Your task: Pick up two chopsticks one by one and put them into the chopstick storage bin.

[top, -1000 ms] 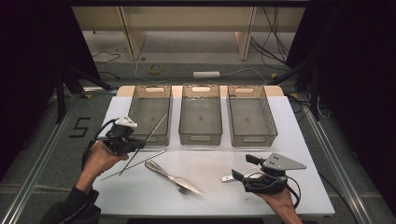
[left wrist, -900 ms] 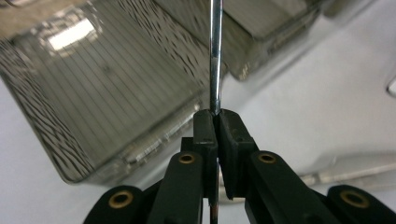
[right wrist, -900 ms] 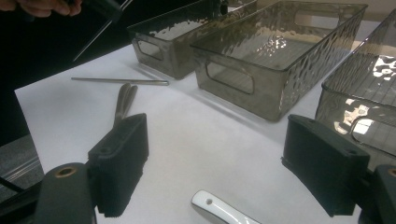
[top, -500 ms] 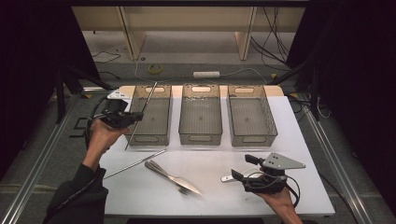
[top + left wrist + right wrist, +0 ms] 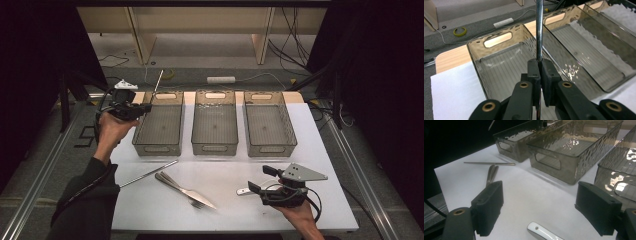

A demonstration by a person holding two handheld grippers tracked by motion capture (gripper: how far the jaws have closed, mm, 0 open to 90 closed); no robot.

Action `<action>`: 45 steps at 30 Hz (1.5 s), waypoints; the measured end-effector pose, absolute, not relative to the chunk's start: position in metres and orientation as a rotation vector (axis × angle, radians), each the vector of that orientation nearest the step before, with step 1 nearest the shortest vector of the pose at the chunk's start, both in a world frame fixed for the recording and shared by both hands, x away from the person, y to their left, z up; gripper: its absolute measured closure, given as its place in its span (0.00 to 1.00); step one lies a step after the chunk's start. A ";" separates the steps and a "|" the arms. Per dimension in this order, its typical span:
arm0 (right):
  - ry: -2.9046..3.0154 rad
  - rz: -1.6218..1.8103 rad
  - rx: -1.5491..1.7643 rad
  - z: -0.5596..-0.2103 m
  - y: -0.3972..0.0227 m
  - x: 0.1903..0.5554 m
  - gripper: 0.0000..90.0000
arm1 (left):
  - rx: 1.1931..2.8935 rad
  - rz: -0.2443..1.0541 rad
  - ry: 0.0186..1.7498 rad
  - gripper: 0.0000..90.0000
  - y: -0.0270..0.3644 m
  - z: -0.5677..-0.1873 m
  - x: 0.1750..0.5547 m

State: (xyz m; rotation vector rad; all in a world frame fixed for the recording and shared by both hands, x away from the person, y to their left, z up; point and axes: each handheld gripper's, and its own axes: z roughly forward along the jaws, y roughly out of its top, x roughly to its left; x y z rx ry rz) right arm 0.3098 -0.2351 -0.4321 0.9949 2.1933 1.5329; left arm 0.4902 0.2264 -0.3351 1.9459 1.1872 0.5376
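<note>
The left gripper (image 5: 538, 72) fingers pinch a thin steel chopstick (image 5: 539, 30) above the smoky plastic bin (image 5: 499, 65); it may slip. The right gripper (image 5: 541, 207) fingers stand wide.

A thin, straight metal chopstick (image 5: 539, 30) stands near upright in the upper middle of the frame, its lower part clamped above the leftmost smoky bin (image 5: 499, 65).

I see a fork (image 5: 190, 191) lying on the white tabletop (image 5: 150, 205) beside a loose metal rod (image 5: 149, 173). Two smoky bins, middle (image 5: 215, 123) and right (image 5: 269, 124), stand side by side. A white power strip (image 5: 221, 79) lies on the floor beyond.
</note>
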 end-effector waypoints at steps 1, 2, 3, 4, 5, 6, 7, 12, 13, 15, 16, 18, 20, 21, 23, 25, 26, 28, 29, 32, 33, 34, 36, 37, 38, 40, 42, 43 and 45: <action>2.195 1.533 0.995 -0.432 -0.235 0.310 0.26 | 1.939 0.546 1.192 0.95 0.226 -0.336 0.493; 2.196 1.532 0.998 -0.432 -0.235 0.310 0.26 | 1.940 0.550 1.194 0.95 0.226 -0.338 0.495; 2.197 1.533 0.997 -0.433 -0.235 0.310 0.26 | 1.939 0.556 1.199 0.95 0.226 -0.339 0.498; 2.197 1.534 0.998 -0.433 -0.235 0.310 0.26 | 1.937 0.561 1.205 0.95 0.227 -0.340 0.500; 2.197 1.535 1.001 -0.433 -0.235 0.310 0.26 | 1.934 0.566 1.207 0.95 0.227 -0.341 0.502; 2.198 1.536 1.001 -0.433 -0.235 0.311 0.26 | 1.928 0.568 1.209 0.95 0.228 -0.342 0.505; 2.199 1.537 1.000 -0.433 -0.235 0.311 0.26 | 1.920 0.568 1.216 0.95 0.228 -0.344 0.507; 2.197 1.542 1.006 -0.433 -0.236 0.311 0.26 | 1.907 0.582 1.241 0.95 0.230 -0.352 0.514; 2.198 1.542 1.008 -0.433 -0.236 0.311 0.26 | 1.899 0.576 1.250 0.95 0.231 -0.354 0.516; 2.198 1.544 1.012 -0.433 -0.236 0.311 0.26 | 1.893 0.580 1.264 0.95 0.230 -0.359 0.518; 2.199 1.544 1.011 -0.433 -0.236 0.311 0.26 | 1.896 0.583 1.267 0.95 0.230 -0.361 0.520; 2.199 1.546 1.007 -0.433 -0.235 0.311 0.26 | 1.891 0.581 1.272 0.95 0.231 -0.363 0.521; 2.199 1.547 1.006 -0.433 -0.235 0.311 0.26 | 1.885 0.576 1.279 0.95 0.231 -0.366 0.521; 2.200 1.546 1.008 -0.433 -0.235 0.311 0.26 | 1.887 0.578 1.277 0.95 0.230 -0.367 0.521; 2.200 1.545 1.009 -0.434 -0.236 0.311 0.26 | 1.890 0.578 1.272 0.95 0.229 -0.369 0.520; 2.199 1.547 1.011 -0.434 -0.236 0.311 0.26 | 1.892 0.570 1.273 0.95 0.229 -0.372 0.520; 2.199 1.548 1.008 -0.433 -0.236 0.311 0.26 | 1.889 0.572 1.277 0.95 0.229 -0.373 0.520; 2.200 1.547 1.006 -0.433 -0.236 0.311 0.26 | 1.899 0.576 1.281 0.95 0.229 -0.377 0.520; 2.200 1.546 1.003 -0.433 -0.235 0.311 0.26 | 1.898 0.581 1.284 0.95 0.229 -0.379 0.521; 2.201 1.546 1.002 -0.433 -0.235 0.311 0.26 | 1.897 0.578 1.295 0.95 0.231 -0.384 0.521; 2.202 1.546 1.002 -0.433 -0.235 0.311 0.26 | 1.896 0.576 1.296 0.95 0.231 -0.385 0.521; 2.202 1.546 1.003 -0.433 -0.235 0.311 0.26 | 1.898 0.576 1.298 0.95 0.231 -0.386 0.521; 2.202 1.547 1.002 -0.433 -0.235 0.311 0.26 | 1.902 0.580 1.303 0.95 0.231 -0.390 0.521; 2.202 1.546 1.002 -0.433 -0.235 0.311 0.26 | 1.911 0.579 1.304 0.95 0.231 -0.391 0.520; 2.202 1.546 1.001 -0.433 -0.235 0.311 0.26 | 1.908 0.578 1.307 0.95 0.231 -0.393 0.520; 2.202 1.547 1.001 -0.433 -0.235 0.311 0.26 | 1.912 0.576 1.311 0.95 0.231 -0.396 0.520; 2.203 1.547 0.999 -0.433 -0.235 0.311 0.26 | 1.921 0.570 1.316 0.95 0.231 -0.398 0.519; 2.204 1.546 0.997 -0.433 -0.235 0.311 0.26 | 1.921 0.567 1.319 0.95 0.231 -0.400 0.519; 2.204 1.547 0.999 -0.433 -0.235 0.311 0.26 | 1.935 0.563 1.320 0.95 0.230 -0.403 0.519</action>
